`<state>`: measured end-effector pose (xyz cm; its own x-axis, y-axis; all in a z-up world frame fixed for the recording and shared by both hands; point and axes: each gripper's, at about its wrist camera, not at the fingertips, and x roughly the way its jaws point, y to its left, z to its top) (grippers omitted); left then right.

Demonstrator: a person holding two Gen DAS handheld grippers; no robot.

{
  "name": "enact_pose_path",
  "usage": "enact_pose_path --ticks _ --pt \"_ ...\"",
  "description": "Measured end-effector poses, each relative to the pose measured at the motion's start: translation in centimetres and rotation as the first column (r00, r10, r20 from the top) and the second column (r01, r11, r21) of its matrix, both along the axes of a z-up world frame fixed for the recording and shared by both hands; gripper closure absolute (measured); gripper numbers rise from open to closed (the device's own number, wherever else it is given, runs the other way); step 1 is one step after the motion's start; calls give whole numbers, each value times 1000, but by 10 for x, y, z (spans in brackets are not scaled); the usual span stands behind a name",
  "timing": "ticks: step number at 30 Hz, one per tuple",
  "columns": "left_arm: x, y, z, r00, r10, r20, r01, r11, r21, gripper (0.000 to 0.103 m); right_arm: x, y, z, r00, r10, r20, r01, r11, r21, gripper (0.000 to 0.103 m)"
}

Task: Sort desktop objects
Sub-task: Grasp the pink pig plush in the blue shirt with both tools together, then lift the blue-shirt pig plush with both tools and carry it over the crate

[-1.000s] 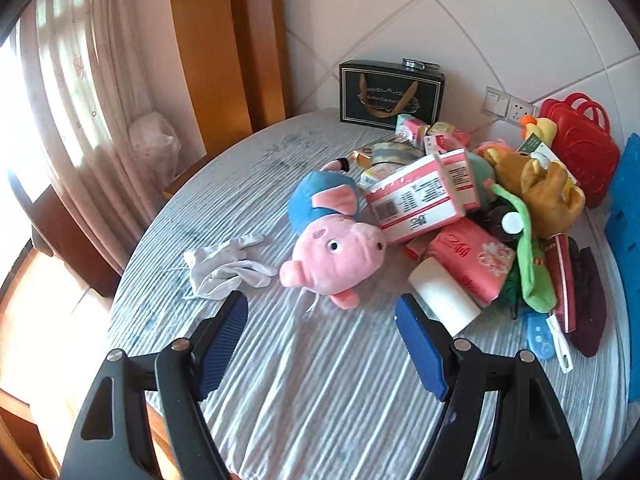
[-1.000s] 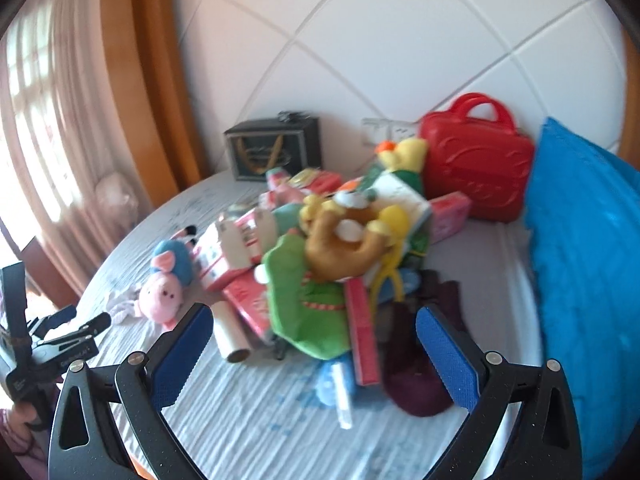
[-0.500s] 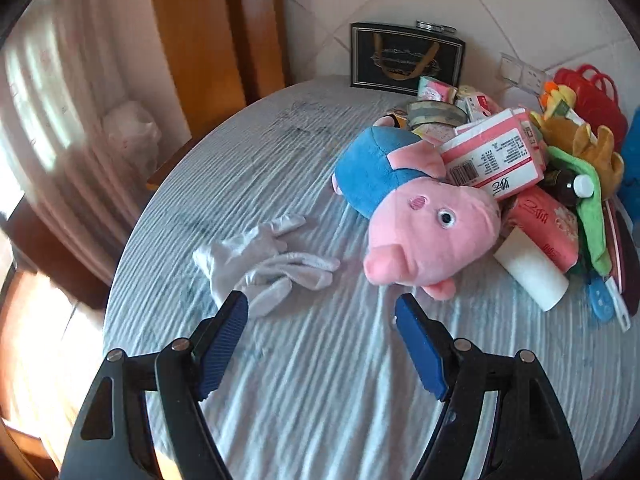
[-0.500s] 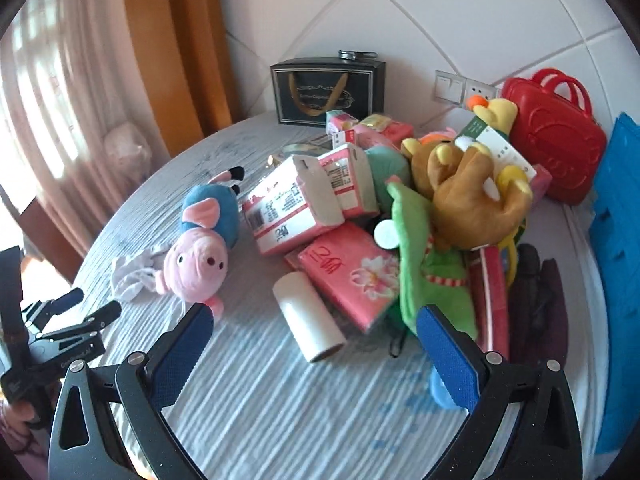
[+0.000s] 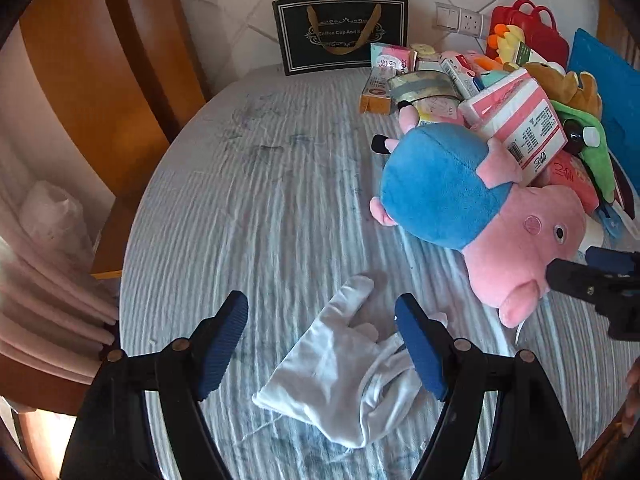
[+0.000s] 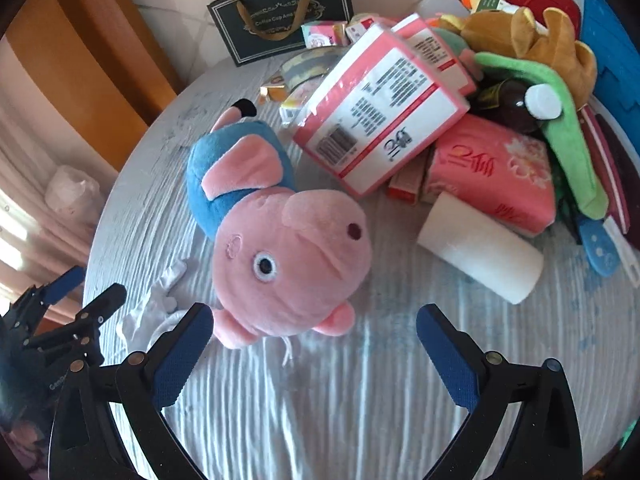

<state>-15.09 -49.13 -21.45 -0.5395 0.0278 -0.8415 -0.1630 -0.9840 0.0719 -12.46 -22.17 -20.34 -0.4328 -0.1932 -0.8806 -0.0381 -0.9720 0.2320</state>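
Observation:
A pink pig plush in a blue shirt (image 6: pixel 276 240) lies on the round table (image 6: pixel 360 400), its head toward me. My right gripper (image 6: pixel 312 320) hangs open just above and in front of the head, nothing between its fingers. White gloves (image 5: pixel 344 368) lie crumpled left of the pig (image 5: pixel 480 208); my left gripper (image 5: pixel 320 312) is open over them, its right finger (image 5: pixel 420 344) above the cloth. Behind the pig sits a heap: pink tissue packs (image 6: pixel 380 120), a white paper roll (image 6: pixel 480 248), a brown plush (image 6: pixel 532 40), a green plush (image 6: pixel 568 120).
A black gift bag (image 5: pixel 340 32) stands at the back against the tiled wall. A red case (image 5: pixel 532 28) and a blue board (image 5: pixel 612 92) are at the far right. Curtain and a wooden door frame (image 5: pixel 100 80) lie left of the table edge.
Both grippers have dropped and come closer to the table. The left one swung over the white gloves; the right one closed in on the pig plush. Both stayed open.

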Motion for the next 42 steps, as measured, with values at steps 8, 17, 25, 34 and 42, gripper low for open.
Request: enact_pose_path --ticks 8,17,25,34,42 --pt "-29 25 -13 992 -128 24 127 991 37 27 -20 -10 -31 998 10 68 -21 986 164 2" --pt "-41 66 -9 942 -335 31 332 941 62 27 -29 52 0 1000 -14 22 9 974 227 3" --pt "-60 86 -22 895 -441 63 441 897 7 27 -28 39 -10 998 -37 52 34 998 54 0" --pt "-73 108 -32 873 -485 43 484 874 27 32 -47 30 -28 998 -16 62 14 1000 20 29" --pt "-40 96 21 869 -483 -104 490 871 47 35 -25 28 24 998 32 -59 -28 998 63 31"
